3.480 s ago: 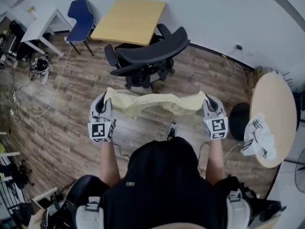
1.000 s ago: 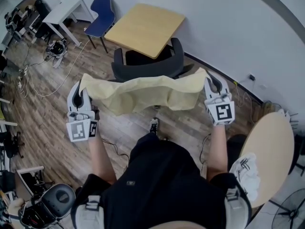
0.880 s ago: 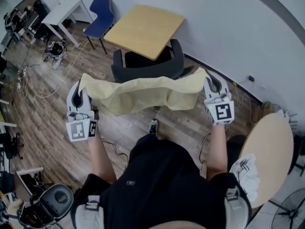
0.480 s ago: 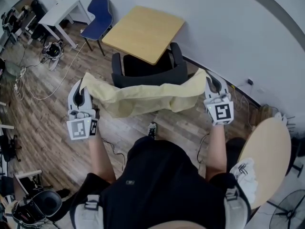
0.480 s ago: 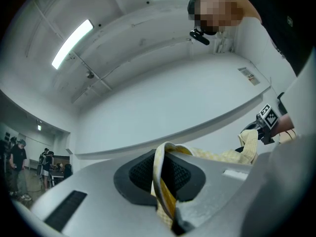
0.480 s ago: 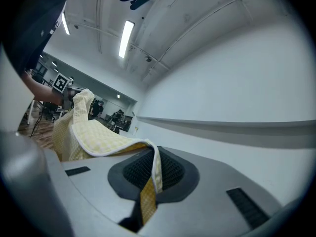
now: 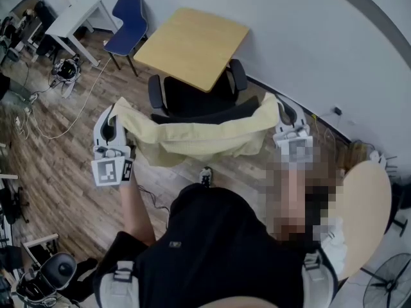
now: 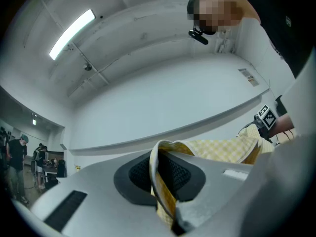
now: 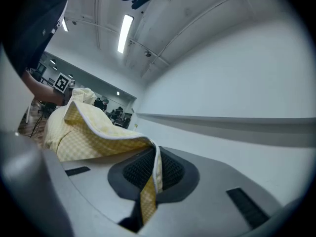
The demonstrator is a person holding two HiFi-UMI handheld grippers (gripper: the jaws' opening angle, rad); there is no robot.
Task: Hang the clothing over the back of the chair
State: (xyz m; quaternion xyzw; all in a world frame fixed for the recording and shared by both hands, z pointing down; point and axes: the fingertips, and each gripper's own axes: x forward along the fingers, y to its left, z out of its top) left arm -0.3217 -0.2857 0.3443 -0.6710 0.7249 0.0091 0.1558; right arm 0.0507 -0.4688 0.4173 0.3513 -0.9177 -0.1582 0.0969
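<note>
A pale yellow checked garment [image 7: 199, 136] is stretched wide between both grippers. My left gripper [image 7: 117, 115] is shut on its left end, my right gripper [image 7: 277, 108] on its right end. The black office chair [image 7: 192, 101] stands just beyond the garment, whose upper edge runs along the chair's backrest [image 7: 221, 115]; I cannot tell whether they touch. In the left gripper view a fold of garment [image 8: 163, 181] is pinched between the jaws of the left gripper [image 8: 167, 201]. The right gripper view shows the garment [image 9: 89, 132] clamped in the right gripper [image 9: 147, 194].
A square wooden table [image 7: 192, 43] stands against the wall behind the chair. A blue chair [image 7: 125, 21] and a white table [image 7: 74, 15] are at the far left, with cables [image 7: 64, 69] on the wood floor. A round table [image 7: 363, 204] is at my right.
The garment has come closer to the chair and is pulled flatter. Its top edge now runs along the backrest. Both grippers stay shut on its ends.
</note>
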